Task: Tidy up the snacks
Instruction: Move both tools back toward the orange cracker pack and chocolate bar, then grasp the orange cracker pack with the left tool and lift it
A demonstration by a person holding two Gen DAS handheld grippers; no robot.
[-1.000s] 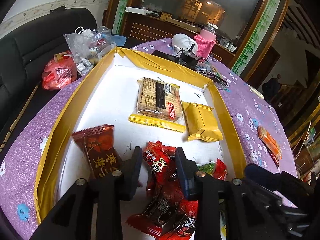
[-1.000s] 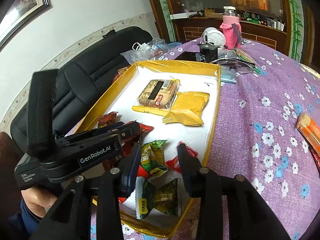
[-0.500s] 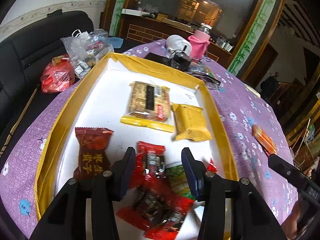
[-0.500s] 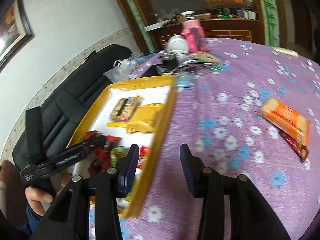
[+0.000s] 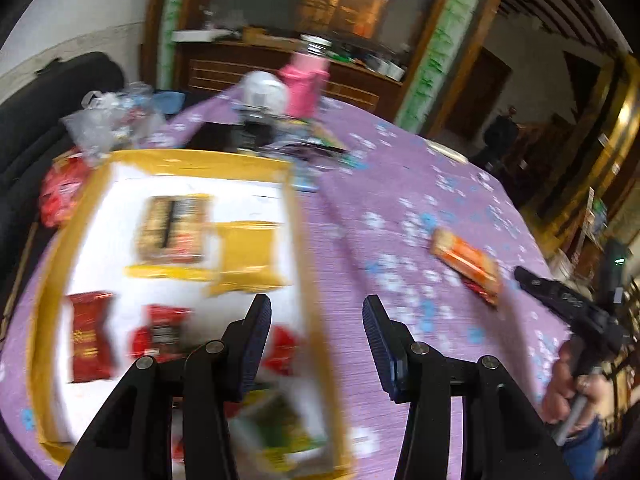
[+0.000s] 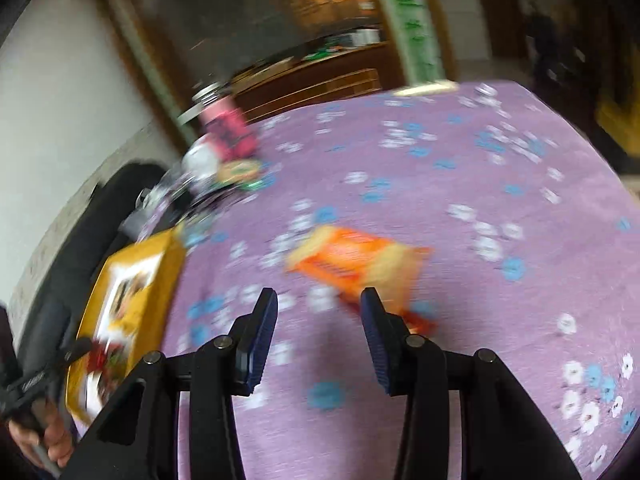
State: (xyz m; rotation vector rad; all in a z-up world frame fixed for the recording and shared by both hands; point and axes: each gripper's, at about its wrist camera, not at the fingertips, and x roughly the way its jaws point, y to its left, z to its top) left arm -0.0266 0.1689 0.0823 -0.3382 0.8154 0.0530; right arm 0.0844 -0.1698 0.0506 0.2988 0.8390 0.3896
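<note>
A yellow-rimmed white box (image 5: 200,158) holds a brown biscuit pack (image 5: 172,226), a yellow packet (image 5: 246,254), red packets (image 5: 90,336) and a green packet (image 5: 280,428). My left gripper (image 5: 316,304) hangs open and empty over the box's right rim. An orange packet (image 6: 352,260) lies on the purple cloth with a small red packet (image 6: 420,322) at its near end. My right gripper (image 6: 319,294) is open and empty just short of the orange packet (image 5: 464,256). The box (image 6: 168,256) lies far left in the right wrist view. Both views are blurred.
A pink bottle cover (image 5: 304,84), a white round object (image 5: 264,90) and dark clutter stand beyond the box. Plastic bags (image 5: 112,120) and a red bag (image 5: 60,192) rest on the black sofa (image 5: 40,120) at left. The flowered purple cloth (image 5: 400,240) spreads to the right.
My left gripper has lifted and shifted right from the red packets to the box's right rim, with wider jaws. My right gripper has swung right from the box to the orange packet.
</note>
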